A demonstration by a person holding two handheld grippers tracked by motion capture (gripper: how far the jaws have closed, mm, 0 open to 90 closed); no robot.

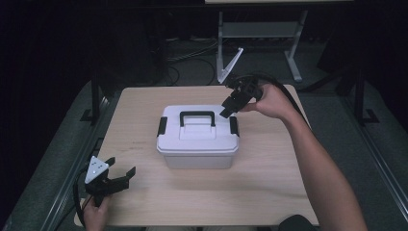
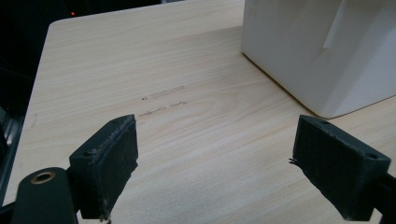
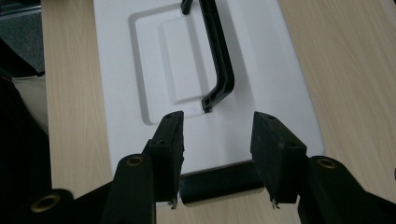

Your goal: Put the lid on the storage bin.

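Note:
A white plastic box (image 1: 197, 144) with a black handle (image 1: 197, 115) lying flat on its lid stands in the middle of the wooden table (image 1: 269, 173). Black latches sit at its left end (image 1: 162, 125) and right end (image 1: 234, 126). My right gripper (image 1: 227, 109) hovers over the lid's right end, pointing down at it. In the right gripper view its jaws (image 3: 218, 121) stand open above the lid (image 3: 261, 56), with the right latch (image 3: 219, 182) below and between them, untouched. My left gripper (image 1: 121, 166) rests open near the table's front left corner, empty, and it faces the box's side (image 2: 317, 46).
The table's left edge (image 2: 42, 79) drops to a dark floor. Behind the table stand a white metal frame (image 1: 231, 62) and cables on the floor. Bare tabletop (image 2: 177, 98) lies between the left gripper and the box.

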